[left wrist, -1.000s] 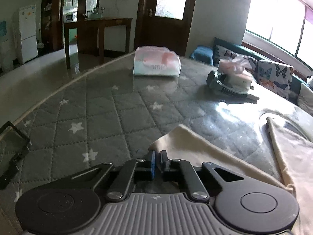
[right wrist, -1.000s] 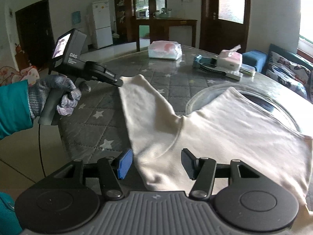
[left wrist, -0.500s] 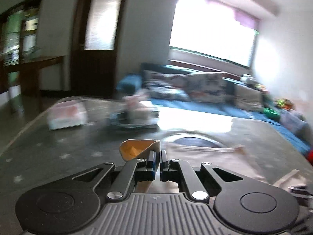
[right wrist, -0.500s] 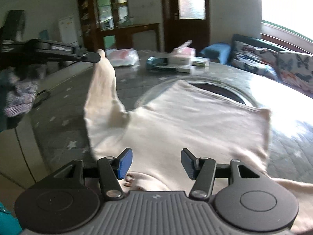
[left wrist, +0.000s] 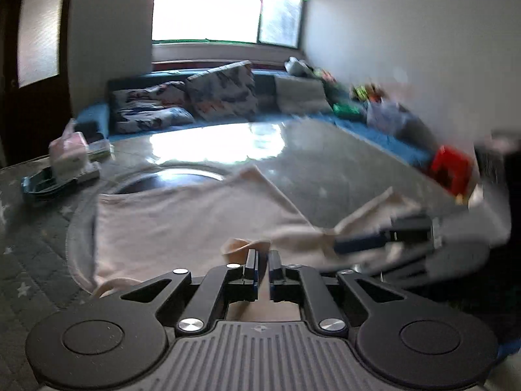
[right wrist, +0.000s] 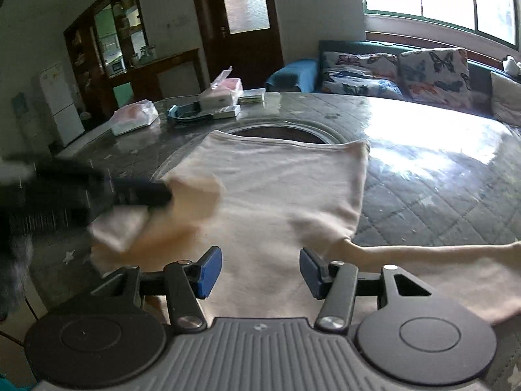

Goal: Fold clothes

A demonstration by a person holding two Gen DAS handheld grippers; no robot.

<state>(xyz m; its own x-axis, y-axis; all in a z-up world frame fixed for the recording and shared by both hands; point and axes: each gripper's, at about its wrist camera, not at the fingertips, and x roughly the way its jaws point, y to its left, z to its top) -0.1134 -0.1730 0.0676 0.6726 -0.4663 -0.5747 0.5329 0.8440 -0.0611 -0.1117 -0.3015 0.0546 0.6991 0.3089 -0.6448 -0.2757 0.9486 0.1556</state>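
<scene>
Cream shirt [right wrist: 276, 192] lies flat on the quilted, star-print counter [right wrist: 439, 195], partly over the round glass inset. Body spread out, hem edge toward the far side near the inset, collar end near the person.

Left gripper [left wrist: 262, 262] nearly closed, pinching the end of the left sleeve [right wrist: 195, 192]; jaws have just eased open a touch, but cloth is still between them, curled cuff showing right at the tips. In the right wrist view the sleeve is lifted and carried inward over the shirt body. Prob the sleeve-fold step: sleeve held by its end so it can lay across the chest.

Right gripper [right wrist: 260, 268] about half open, jaws have just been closing a bit, nothing pinched; it hovers over the near part of the shirt. Prob waiting to pin or take the next corner.

Orientation: shirt's long axis runs near-to-far, away from the person. Right sleeve [right wrist: 433, 251] stretched out sideways to the right, across that axis, flat on the counter, not yet folded.

Left view blurry w/ motion.
</scene>
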